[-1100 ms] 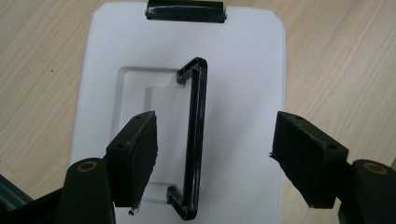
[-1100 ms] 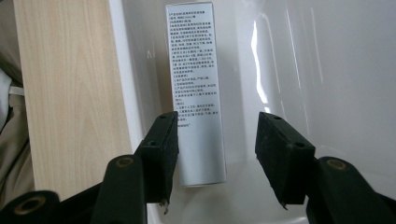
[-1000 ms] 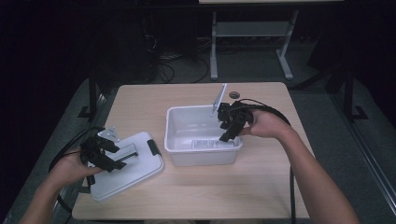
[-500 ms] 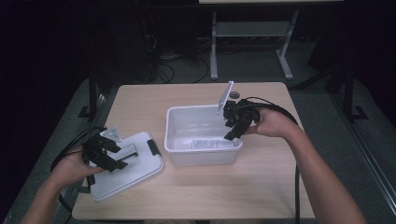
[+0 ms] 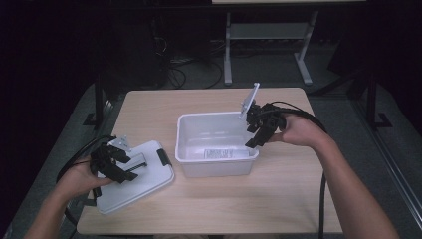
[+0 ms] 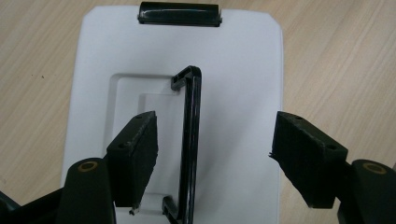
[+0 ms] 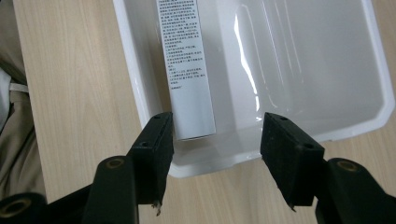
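High view: the left gripper (image 5: 130, 167) is resting over the white lid (image 5: 134, 181), which is lying flat at the near left of the table (image 5: 209, 214), unchanged from the earlier frames. The right gripper (image 5: 252, 132) is hovering at the right rim of the white tub (image 5: 189, 149) in the middle of the table; since a second ago it has lifted slightly off that rim.

Left gripper view: jaws are standing wide, straddling the lid's black handle (image 6: 190, 140) without touching it; a black clip (image 6: 179, 13) is sitting at the lid's far end.

Right gripper view: jaws have just been opening, now apart and gripping nothing, above the tub's wall (image 7: 210, 161) near its printed label (image 7: 187, 70).
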`<state>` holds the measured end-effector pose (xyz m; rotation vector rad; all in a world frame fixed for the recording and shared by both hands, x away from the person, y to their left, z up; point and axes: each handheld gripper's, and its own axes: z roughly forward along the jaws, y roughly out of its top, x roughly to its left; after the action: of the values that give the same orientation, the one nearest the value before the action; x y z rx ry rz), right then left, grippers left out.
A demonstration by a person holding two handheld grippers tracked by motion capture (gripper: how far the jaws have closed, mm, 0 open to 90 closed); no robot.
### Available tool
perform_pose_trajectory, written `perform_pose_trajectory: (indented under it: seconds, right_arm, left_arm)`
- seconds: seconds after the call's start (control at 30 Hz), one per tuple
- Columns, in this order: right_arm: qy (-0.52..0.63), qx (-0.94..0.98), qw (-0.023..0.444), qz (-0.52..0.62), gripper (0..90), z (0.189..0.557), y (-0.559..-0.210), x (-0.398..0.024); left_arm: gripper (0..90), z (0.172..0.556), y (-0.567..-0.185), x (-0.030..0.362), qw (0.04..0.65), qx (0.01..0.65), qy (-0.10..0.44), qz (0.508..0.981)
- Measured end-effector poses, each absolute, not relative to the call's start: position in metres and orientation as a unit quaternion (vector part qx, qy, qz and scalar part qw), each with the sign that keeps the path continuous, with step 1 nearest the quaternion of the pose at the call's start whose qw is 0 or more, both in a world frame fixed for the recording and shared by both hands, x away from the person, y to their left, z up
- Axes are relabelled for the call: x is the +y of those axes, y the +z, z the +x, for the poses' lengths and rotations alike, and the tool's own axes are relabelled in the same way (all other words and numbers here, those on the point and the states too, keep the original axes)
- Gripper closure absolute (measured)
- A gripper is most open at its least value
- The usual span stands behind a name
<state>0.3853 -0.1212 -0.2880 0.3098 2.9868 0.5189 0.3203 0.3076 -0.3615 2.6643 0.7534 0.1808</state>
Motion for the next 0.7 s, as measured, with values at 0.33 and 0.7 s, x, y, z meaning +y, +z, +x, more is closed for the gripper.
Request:
perform_pose_trajectory:
  seconds: [0.33, 0.7]
  right_arm:
    - [0.173, 0.976, 0.05, 0.12, 38.4, 0.383, -0.281, -0.133]
    - [0.178, 0.973, 0.06, 0.135, 37.3, 0.379, -0.276, -0.151]
  left_arm:
    - [30.8, 0.32, -0.364, 0.306, 0.182, 0.266, 0.065, 0.944]
    - [31.1, 0.319, -0.369, 0.304, 0.181, 0.264, 0.064, 0.945]
